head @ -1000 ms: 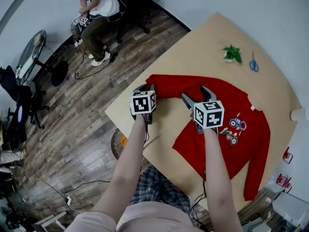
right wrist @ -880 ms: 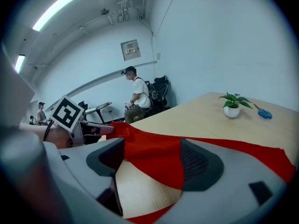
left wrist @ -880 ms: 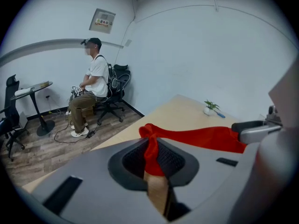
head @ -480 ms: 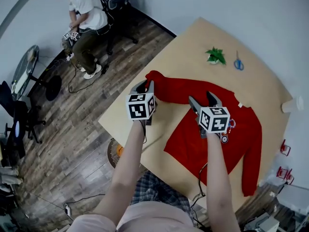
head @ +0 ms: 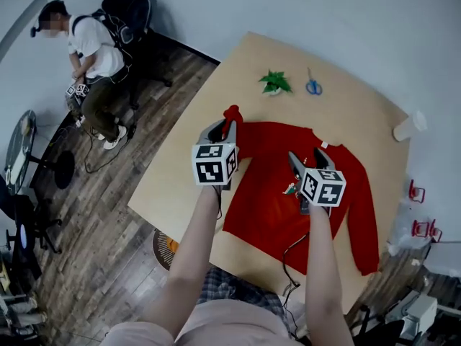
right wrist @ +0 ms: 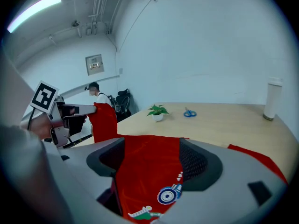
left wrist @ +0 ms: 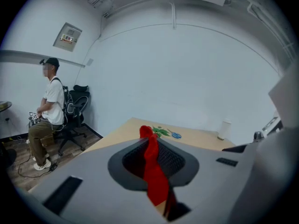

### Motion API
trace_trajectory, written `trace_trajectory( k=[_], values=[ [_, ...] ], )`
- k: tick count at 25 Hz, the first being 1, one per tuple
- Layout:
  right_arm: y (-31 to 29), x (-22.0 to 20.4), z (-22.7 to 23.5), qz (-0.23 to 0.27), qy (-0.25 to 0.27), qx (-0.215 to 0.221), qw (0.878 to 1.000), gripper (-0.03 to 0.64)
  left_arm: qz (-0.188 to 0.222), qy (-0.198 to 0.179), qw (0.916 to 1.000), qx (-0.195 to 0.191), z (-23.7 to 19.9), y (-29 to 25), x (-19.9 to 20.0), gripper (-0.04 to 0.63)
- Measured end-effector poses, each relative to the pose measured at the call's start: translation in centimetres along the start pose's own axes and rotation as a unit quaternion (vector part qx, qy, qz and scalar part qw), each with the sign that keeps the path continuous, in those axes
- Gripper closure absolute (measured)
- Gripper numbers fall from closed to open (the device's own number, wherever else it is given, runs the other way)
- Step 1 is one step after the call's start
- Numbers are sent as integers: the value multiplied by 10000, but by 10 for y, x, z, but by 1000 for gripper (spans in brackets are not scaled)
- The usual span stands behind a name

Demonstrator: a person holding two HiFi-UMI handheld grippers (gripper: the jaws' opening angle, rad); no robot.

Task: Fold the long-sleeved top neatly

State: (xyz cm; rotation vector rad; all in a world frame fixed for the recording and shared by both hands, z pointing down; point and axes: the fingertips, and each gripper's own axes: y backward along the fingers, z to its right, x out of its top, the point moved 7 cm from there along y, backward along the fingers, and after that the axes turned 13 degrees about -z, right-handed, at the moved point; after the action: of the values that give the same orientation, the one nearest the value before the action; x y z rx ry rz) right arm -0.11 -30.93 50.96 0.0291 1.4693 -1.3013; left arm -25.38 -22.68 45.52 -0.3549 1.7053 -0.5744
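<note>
Desk [head: 346,99]: pale wood, filling the middle and right of the head view; it carried everything listed below.
Top [head: 266,193]: red and long-sleeved, spread front-up on the lower middle of the desk, with the collar toward the top of the frame and the body flat.
Done so far: by my reading, only the opening of the first fold. One sleeve was off the desk, and no crease showed in the body.
Left to do: lay that sleeve across the chest, bring the second sleeve in, then fold the body (most of the job, I judged).
Seated person [head: 90,56]: upper left of the head view, on a chair well apart from the desk.
Other sleeve [head: 364,215]: lay straight along the right edge of the top, untouched.
Held sleeve [head: 232,114]: at the top's upper left corner, its cuff poking out above the tongs.
Left tongs [head: 225,128]: nearly closed, pinching the held sleeve's cuff, with red cloth hanging between the pads.
Right tongs [head: 306,157]: spread wide over the chest. Cloth showed in the gap, but the pads did not appear to press it.
Print [head: 291,188]: a small picture on the chest, just left of the right tongs.
Plant [head: 274,83], scissors [head: 312,86], cup [head: 407,127]: along the desk's far side, clear of the top.
</note>
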Motion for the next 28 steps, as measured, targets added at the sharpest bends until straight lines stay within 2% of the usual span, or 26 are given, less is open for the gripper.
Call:
trace_trajectory(
  k=[7, 16, 21, 28],
  values=[
    [44, -21, 56, 190, -497, -485, 9974, 267, -51, -472, 9967, -662, 86, -30, 9, 549],
    [102, -52, 114, 390, -1003, -1046, 9887, 270, -321, -929, 9852, -1402, 188, -58, -5, 549],
    [131, -77, 140, 453, -1318, -1345, 9811, 275, -452, -1254, 9735, -1858, 245, -66, -22, 549],
    [163, -110, 165, 481, -1667, -1664, 9707, 275, -615, -1698, 9521, -2467, 314, -72, -51, 549]
  ],
)
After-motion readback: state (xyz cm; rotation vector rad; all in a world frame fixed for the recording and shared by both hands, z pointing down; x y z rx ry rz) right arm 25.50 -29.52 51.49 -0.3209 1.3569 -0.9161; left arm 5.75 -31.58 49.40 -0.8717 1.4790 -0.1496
